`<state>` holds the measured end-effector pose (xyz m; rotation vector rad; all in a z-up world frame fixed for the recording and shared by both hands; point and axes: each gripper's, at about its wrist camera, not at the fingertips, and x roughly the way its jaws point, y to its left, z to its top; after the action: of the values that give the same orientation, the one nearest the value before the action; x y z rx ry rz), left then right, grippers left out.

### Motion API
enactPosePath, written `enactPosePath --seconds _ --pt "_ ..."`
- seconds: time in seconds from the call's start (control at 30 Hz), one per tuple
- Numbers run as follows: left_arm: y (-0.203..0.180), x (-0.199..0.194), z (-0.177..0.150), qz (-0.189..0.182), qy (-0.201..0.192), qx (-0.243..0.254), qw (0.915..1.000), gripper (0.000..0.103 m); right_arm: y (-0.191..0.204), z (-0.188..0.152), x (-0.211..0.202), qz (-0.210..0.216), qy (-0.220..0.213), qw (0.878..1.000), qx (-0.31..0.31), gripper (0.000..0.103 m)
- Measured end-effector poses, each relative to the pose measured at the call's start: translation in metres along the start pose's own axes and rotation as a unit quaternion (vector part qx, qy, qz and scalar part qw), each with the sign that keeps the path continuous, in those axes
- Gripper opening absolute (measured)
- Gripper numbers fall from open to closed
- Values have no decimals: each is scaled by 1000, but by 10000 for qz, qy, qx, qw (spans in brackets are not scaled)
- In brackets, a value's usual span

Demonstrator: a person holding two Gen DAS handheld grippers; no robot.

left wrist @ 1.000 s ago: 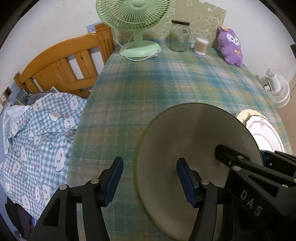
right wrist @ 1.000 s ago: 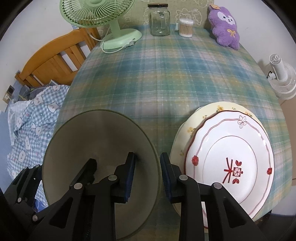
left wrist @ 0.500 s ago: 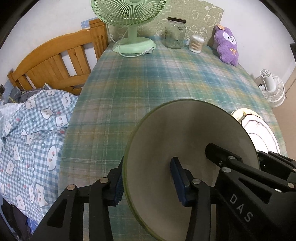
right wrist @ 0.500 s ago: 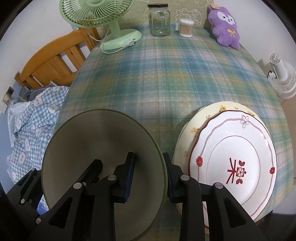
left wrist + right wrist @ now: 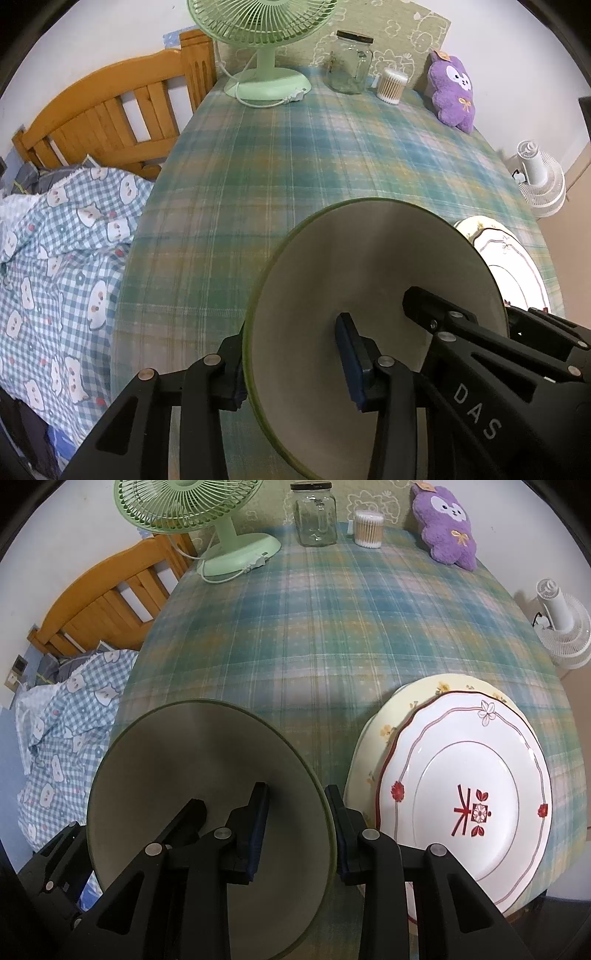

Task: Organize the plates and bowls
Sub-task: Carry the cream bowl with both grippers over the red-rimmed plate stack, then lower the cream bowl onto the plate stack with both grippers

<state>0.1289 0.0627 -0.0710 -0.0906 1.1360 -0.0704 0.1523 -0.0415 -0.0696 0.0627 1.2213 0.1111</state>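
Bowl [image 5: 373,295], grey-beige with a green rim, sits at the near left part of the table [image 5: 314,155], tilted, with both grippers on it.

Left gripper [image 5: 295,358]: jaws straddle the bowl's left rim, one blue pad inside the bowl, the other outside behind the wall. Gap is about one wall thick, so it looks clamped on the rim. Same in right wrist view, where the left gripper's black frame shows at the bowl's left edge [image 5: 122,834].

Right gripper [image 5: 297,823]: jaws straddle the bowl's right rim, left finger inside, right finger outside. Pads close against the wall; looks gripped. Outer finger is just beside the plate stack; can't tell whether it touches.

Plate stack at the near right of the table: white plate [image 5: 465,805] with red trim and a red flower mark in the centre lies on top of a cream plate [image 5: 402,698] with small yellow flowers. Cream plate shows only as a crescent at the far left side. Bowl and stack are near, with a strip of plaid cloth between them.

Far edge of table: green fan [image 5: 207,520], glass jar [image 5: 316,515], cotton swab tub [image 5: 367,528], purple plush [image 5: 445,528]. All well apart from the bowl.

Off the table: wooden bed frame [image 5: 110,110] and checked bedding [image 5: 62,258] to the left, white floor fan [image 5: 565,624] to the right.
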Motion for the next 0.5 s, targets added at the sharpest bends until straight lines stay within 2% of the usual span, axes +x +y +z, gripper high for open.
enactPosePath --seconds 0.17,0.5 --pt "-3 -7 0 -44 3 -55 10000 41 -2 -2 -9 -29 -30 10000 10 35" --pt "-26 -39 9 -126 -311 103 9994 40 -15 1 -49 -135 -365 9992 94 35"
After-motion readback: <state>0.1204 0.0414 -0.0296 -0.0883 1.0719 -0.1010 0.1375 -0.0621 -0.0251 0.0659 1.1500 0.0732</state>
